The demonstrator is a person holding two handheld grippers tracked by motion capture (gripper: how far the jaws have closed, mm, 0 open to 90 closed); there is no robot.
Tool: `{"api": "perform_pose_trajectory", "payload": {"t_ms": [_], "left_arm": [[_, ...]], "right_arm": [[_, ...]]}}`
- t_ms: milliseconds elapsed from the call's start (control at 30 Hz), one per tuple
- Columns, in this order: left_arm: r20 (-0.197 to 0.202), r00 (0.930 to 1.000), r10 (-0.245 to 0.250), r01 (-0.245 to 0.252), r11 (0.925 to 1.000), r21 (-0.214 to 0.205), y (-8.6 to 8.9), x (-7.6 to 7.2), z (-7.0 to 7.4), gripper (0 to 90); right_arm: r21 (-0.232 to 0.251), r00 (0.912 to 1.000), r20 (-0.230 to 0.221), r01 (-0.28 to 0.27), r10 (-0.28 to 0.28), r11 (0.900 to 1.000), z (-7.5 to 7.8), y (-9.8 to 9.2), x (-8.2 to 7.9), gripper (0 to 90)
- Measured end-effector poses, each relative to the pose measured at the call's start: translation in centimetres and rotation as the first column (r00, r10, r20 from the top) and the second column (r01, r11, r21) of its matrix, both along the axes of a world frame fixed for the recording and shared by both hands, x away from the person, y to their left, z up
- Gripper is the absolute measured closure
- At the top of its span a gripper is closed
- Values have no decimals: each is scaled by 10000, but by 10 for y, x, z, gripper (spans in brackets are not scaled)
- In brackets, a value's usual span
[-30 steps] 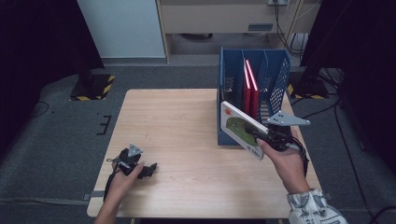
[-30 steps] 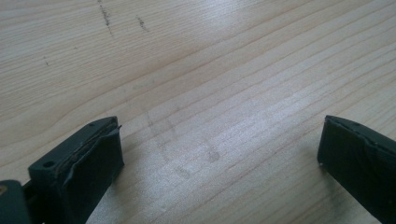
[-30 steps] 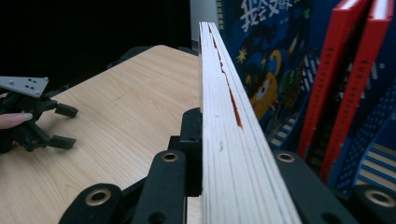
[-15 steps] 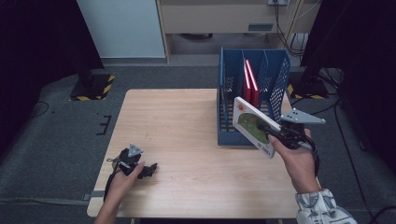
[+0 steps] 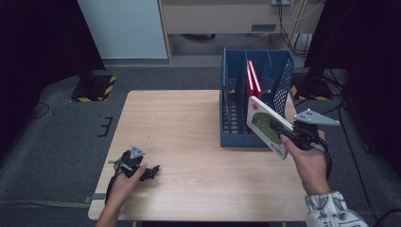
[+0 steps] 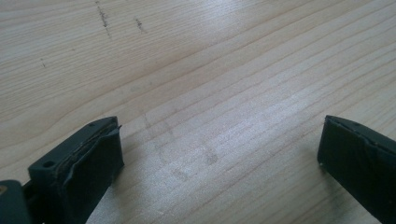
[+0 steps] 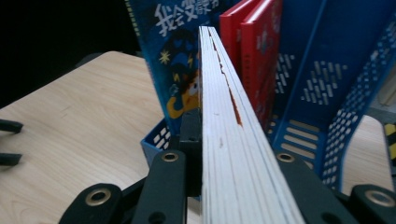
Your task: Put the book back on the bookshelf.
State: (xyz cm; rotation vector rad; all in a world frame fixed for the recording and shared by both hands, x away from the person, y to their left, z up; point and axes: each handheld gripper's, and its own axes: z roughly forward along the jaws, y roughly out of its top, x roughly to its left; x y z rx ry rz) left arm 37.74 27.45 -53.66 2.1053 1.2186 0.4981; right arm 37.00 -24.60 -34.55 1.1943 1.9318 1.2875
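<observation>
A thin picture book point(image 5: 267, 125) with a white and green cover is tilted in front of the blue file rack point(image 5: 236, 127), at its right front corner. My right gripper point(image 5: 289, 138) is shut on the book's lower edge. In the right gripper view the book's page edge point(image 7: 229, 140) runs up between the jaws of that gripper point(image 7: 233, 163) toward the rack point(image 7: 336, 93). Two red books point(image 5: 253, 80) stand in the rack, and a blue book point(image 7: 173, 60) stands beside them. My left gripper point(image 5: 150, 171) rests on the table point(image 5: 189, 118) at the front left, open; nothing lies between its jaws point(image 6: 219, 158).
The rack stands on the right half of the wooden table, its open side toward the person. Bare wood stretches between the two hands. A striped floor marker point(image 5: 94, 90) lies off the table's far left, and black stands flank the scene.
My right hand has carried the book to the right and slightly up, from the rack's front toward its right corner. The left hand and its gripper have stayed put.
</observation>
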Motion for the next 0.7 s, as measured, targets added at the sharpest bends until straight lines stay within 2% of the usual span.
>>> {"api": "perform_pose_trajectory", "payload": {"t_ms": [133, 300, 500, 700], "left_arm": [[-1, 10000, 4, -4, 10000, 3, 0, 0, 0, 0], [5, 10000, 6, -6, 10000, 17, -1, 0, 0, 0], [4, 10000, 1, -1, 10000, 18, -1, 0, 0, 0], [5, 10000, 1, -1, 10000, 16, -1, 0, 0, 0]], "right_arm": [[18, 9997, 128, 228, -228, 9997, 1, -6, -1, 755], [-190, 9981, 291, 553, -548, 9983, 1, -14, -3, 755], [-171, 9961, 290, 834, -829, 9964, 2, -23, -5, 755], [-181, 9954, 290, 922, -916, 9956, 2, -24, -6, 755]]}}
